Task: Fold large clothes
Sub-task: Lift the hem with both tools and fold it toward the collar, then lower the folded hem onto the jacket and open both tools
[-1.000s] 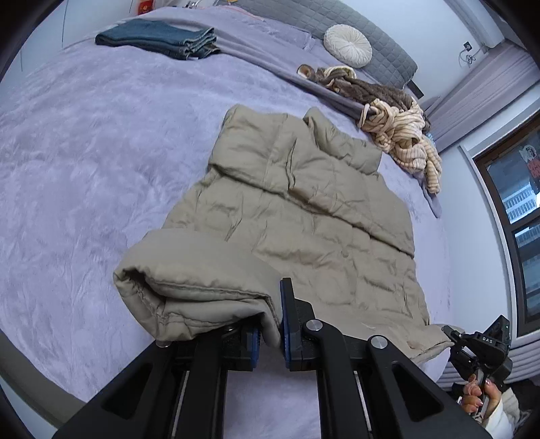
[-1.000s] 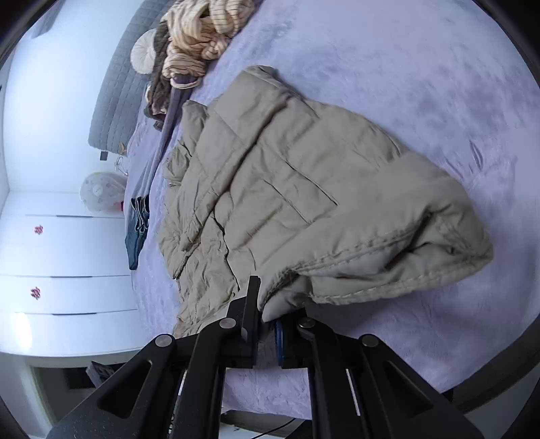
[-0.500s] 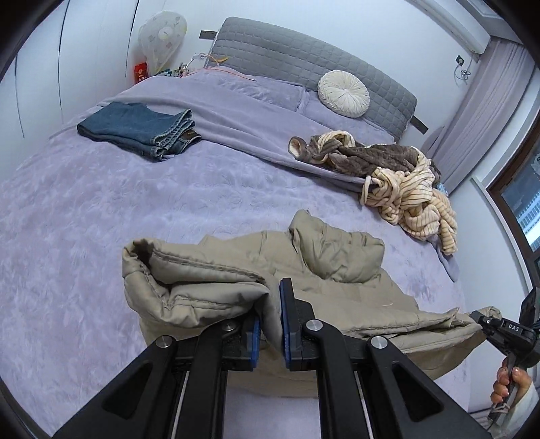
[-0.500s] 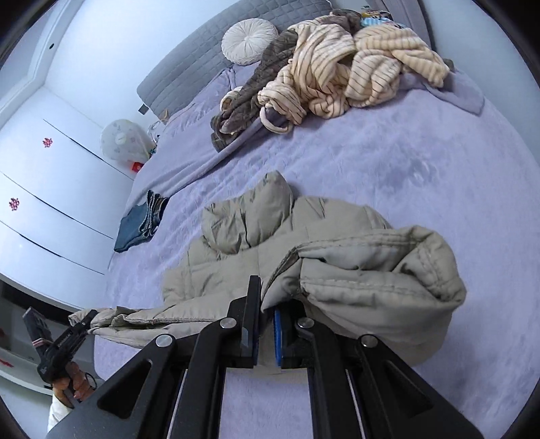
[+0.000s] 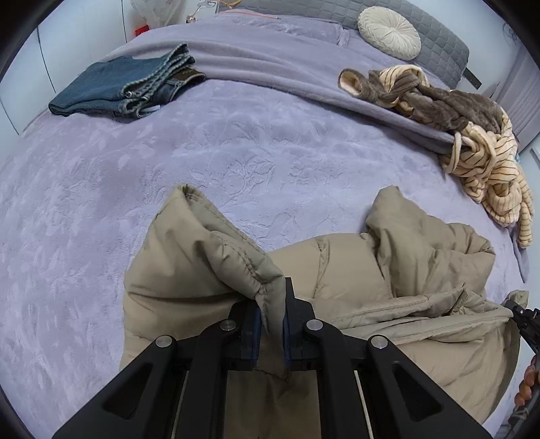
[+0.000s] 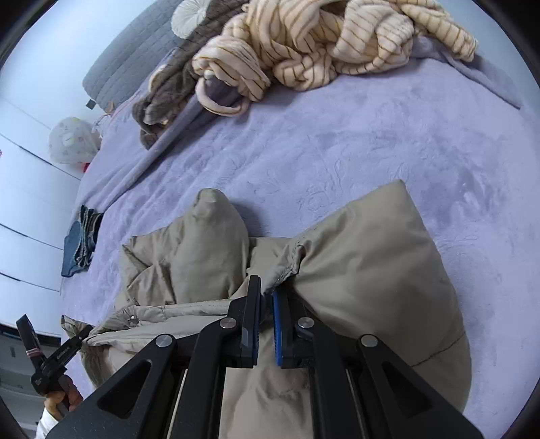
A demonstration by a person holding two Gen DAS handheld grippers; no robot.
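We hold the tan puffer jacket (image 5: pixel 388 287) by its hem edge with both tools: the left gripper (image 5: pixel 270 320) is clenched on one corner, the right gripper (image 6: pixel 266 317) on the other. The jacket lies on the purple bed (image 5: pixel 236 152), its collar toward twelve o'clock, its long axis running straight away from us, both hands equally near.

Tan puffy jacket (image 5: pixel 388 297). Purple blanket (image 5: pixel 236 152) with a faint leaf pattern. Blue jeans (image 5: pixel 125 84). Cream robe (image 6: pixel 320 40) with thin brown stripes. Brown fuzzy robe (image 5: pixel 449 104). Grey headboard (image 5: pixel 442 37). Round cream pillow (image 5: pixel 388 32). Black fingers (image 6: pixel 251 314) with blue pads.
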